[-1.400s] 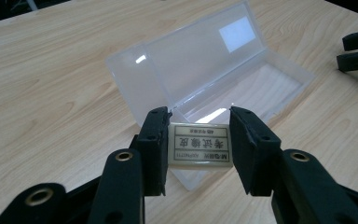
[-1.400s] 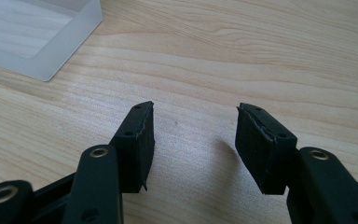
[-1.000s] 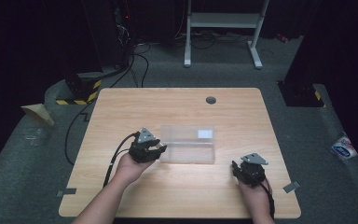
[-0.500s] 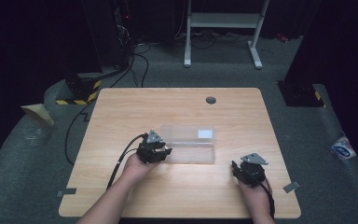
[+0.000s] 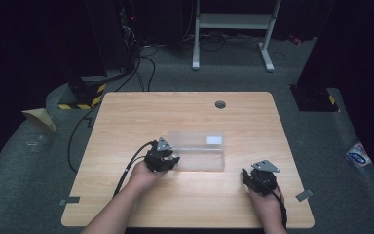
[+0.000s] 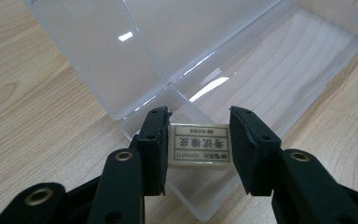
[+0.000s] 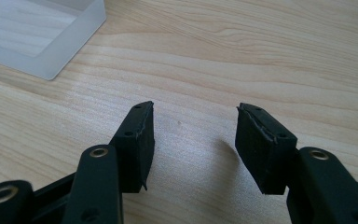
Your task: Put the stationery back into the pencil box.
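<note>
A clear plastic box (image 5: 197, 152) lies open in the middle of the wooden table, its lid (image 6: 98, 56) folded back flat. My left gripper (image 6: 199, 127) is shut on a cream eraser (image 6: 199, 150) with a printed label. It holds the eraser just above the near corner of the box tray (image 6: 279, 70). In the high view the left gripper (image 5: 161, 157) sits at the box's left end. My right gripper (image 7: 193, 123) stands open over bare wood with nothing between its fingers, to the right of the box (image 7: 51, 42). In the high view it (image 5: 260, 178) rests near the table's front right.
The table (image 5: 185, 112) has a round cable hole (image 5: 220, 104) near its far edge. A white label (image 5: 215, 140) shows on the lid. Cables trail from the left gripper off the table's left front. Dark floor, a stand and black equipment lie beyond.
My left gripper has shifted a little to the right toward the box and sunk lower with the eraser. The right gripper has stayed put.
</note>
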`<state>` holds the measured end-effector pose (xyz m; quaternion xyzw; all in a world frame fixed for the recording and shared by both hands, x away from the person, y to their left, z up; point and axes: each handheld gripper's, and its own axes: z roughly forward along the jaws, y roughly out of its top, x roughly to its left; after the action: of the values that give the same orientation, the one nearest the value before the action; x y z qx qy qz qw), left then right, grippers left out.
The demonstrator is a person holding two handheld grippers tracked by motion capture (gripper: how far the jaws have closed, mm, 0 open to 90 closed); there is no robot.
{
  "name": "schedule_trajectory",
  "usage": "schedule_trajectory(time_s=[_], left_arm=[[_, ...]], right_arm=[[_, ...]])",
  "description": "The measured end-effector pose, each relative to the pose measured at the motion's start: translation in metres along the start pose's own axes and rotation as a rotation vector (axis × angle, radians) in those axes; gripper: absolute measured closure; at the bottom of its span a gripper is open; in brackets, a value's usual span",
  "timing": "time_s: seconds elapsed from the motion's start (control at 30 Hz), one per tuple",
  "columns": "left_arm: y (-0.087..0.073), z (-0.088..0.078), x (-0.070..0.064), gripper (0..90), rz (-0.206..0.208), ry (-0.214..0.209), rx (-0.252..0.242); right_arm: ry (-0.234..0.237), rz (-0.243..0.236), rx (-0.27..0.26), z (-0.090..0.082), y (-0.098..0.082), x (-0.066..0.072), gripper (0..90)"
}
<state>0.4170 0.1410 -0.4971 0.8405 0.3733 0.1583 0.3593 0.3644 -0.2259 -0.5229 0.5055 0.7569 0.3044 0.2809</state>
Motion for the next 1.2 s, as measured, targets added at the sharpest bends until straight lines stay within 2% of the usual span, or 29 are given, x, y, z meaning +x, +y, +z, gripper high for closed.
schedule_trajectory(time_s=[0.1, 0.13, 0.2, 0.3, 0.43, 0.53, 0.8, 0.97, 1.07, 1.2], left_arm=[[-0.001, 0.0, 0.001, 58.0, -0.005, 0.002, 0.004], [-0.001, -0.001, 0.002, 56.7, -0.016, 0.004, -0.007], [0.0, -0.003, 0.005, 47.6, -0.047, -0.009, -0.027], [0.002, -0.007, 0.006, 46.6, -0.061, -0.015, -0.054], [0.002, -0.011, 0.009, 51.8, -0.058, 0.007, -0.059], [0.001, -0.013, 0.012, 61.8, -0.085, -0.002, -0.071], [0.001, -0.017, 0.015, 60.9, -0.106, 0.02, -0.082], [0.002, -0.019, 0.015, 52.2, -0.104, 0.039, -0.089], [0.002, -0.02, 0.017, 44.5, -0.128, 0.042, -0.098], [-0.002, -0.024, 0.021, 27.2, -0.166, -0.023, -0.108]], right_arm=[[0.0, 0.0, 0.0, 0.0, 0.0, 0.0, 46.7], [0.0, 0.0, 0.0, 0.0, 0.0, 0.0, 46.7], [0.0, -0.001, 0.0, 0.0, 0.0, 0.0, 46.6], [-0.001, -0.002, 0.0, 0.0, 0.0, 0.0, 46.6], [-0.001, -0.002, 0.0, 0.0, 0.0, 0.0, 46.6], [-0.002, -0.002, 0.0, 0.0, 0.0, 0.001, 46.6], [-0.003, -0.004, 0.0, 0.0, 0.0, 0.001, 46.6], [-0.003, -0.004, 0.0, 0.0, 0.0, 0.001, 46.5], [-0.004, -0.004, 0.0, 0.0, 0.0, 0.001, 46.6], [-0.002, -0.002, 0.0, 0.0, 0.0, 0.0, 46.5]])
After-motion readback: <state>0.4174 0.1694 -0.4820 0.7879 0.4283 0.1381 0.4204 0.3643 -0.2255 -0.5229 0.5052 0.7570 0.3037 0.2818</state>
